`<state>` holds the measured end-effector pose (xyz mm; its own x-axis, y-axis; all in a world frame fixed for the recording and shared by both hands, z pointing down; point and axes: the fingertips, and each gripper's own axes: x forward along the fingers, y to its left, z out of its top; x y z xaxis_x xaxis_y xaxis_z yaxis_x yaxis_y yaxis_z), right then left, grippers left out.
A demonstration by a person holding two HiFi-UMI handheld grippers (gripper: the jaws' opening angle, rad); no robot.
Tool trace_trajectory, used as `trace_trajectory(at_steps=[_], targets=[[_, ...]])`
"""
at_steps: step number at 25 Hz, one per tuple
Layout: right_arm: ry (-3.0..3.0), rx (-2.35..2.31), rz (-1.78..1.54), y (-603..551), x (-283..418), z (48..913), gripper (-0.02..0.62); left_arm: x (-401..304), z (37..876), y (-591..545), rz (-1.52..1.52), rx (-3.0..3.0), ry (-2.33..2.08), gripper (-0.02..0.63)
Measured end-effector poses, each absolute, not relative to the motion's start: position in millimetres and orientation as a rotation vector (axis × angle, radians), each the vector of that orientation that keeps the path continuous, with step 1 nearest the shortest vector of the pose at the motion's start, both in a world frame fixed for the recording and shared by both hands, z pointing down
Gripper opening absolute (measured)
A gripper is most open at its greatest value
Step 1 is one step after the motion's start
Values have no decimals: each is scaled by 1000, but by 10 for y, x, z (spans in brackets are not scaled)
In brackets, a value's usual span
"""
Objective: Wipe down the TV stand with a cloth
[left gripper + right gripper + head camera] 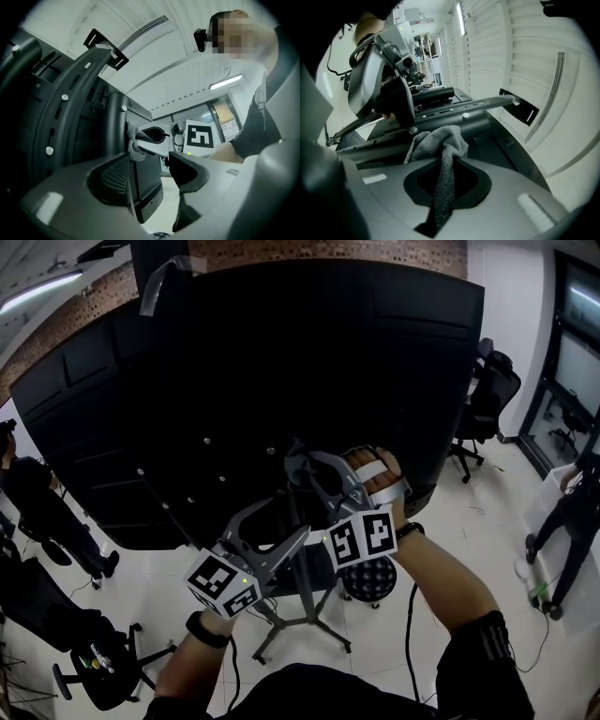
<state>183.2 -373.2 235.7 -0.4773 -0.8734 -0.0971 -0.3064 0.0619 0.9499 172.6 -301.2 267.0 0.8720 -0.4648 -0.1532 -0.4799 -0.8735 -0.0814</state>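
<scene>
We're round the back of the big black TV (281, 362), looking down its rear panel, because that's where the TV stand (450, 111) carries the set on dark rails and an upright post. Both tools are up at that mount, close together. The right gripper (447, 185) is the working one. Its jaws are clamped on the grey cloth (440, 140), with a tail trailing back between them and the bunched end pushed out front, touching the stand's metal right by a bolt head (412, 130). We reckon that bunching makes a soft pad to rub with. The left gripper (152, 176) hangs just beside it, jaws parted and nothing between them, only a dark panel (146, 180) beyond. It's likely held clear to leave the cloth room.
</scene>
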Motion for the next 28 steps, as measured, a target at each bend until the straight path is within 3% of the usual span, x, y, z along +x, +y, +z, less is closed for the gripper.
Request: trace_trajectory(at_steps=[8,28], targets=[[-1807,1168,-1425,-3829,1935,2518,15,1721,2715,-3093,182,-2931,739,285],[-1650,1424,-1170,-3798,3464,2533,15,2524,2810,-2972,154,-3014,476,285]])
